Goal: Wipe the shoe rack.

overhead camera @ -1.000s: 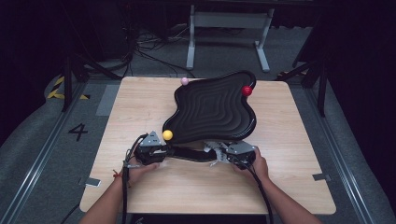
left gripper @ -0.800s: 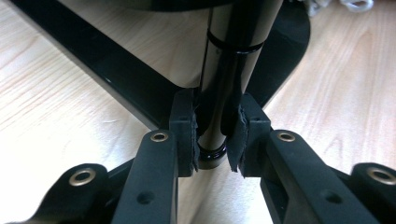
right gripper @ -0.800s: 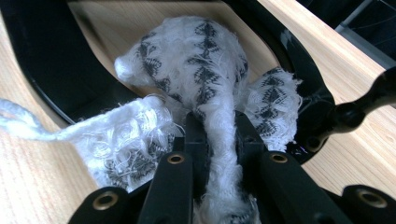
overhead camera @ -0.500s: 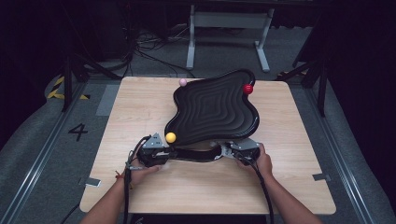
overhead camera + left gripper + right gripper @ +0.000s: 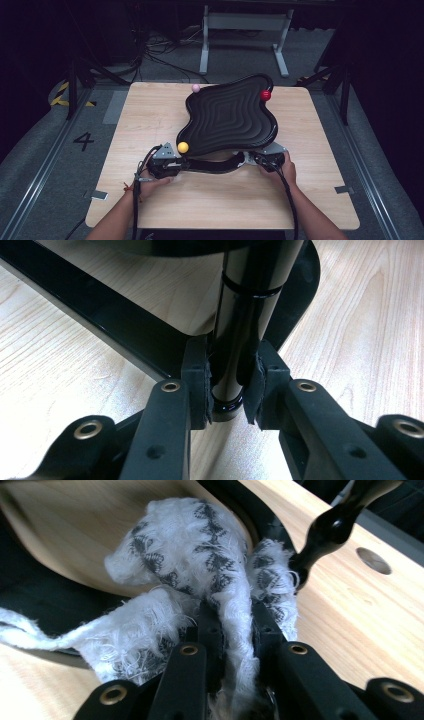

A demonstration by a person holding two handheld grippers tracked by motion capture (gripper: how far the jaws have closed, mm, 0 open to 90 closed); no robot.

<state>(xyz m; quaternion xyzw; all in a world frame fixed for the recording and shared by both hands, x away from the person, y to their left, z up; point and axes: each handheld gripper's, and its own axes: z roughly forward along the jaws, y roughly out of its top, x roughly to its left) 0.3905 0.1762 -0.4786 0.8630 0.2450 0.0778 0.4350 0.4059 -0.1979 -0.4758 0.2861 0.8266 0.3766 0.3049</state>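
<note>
Right gripper, clamped on frayed white cloth, has slid outward along the black wavy stand that the left gripper pinches, stretching the wipe.

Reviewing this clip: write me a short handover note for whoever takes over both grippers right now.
Left gripper: shut on the glossy black post at the near left of the wavy black ribbed tray.
Right gripper: shut on a frayed white cloth with grey pattern at the tray's near right.
Position: the tray sits on the light wooden table, its far edge tilted up.
Balls: the yellow ball is at the near left rim, the pink ball at the far left, the red ball at the far right.
Done: both grips set.
Left: probably steering the balls by tilting; the goal is unclear.
</note>
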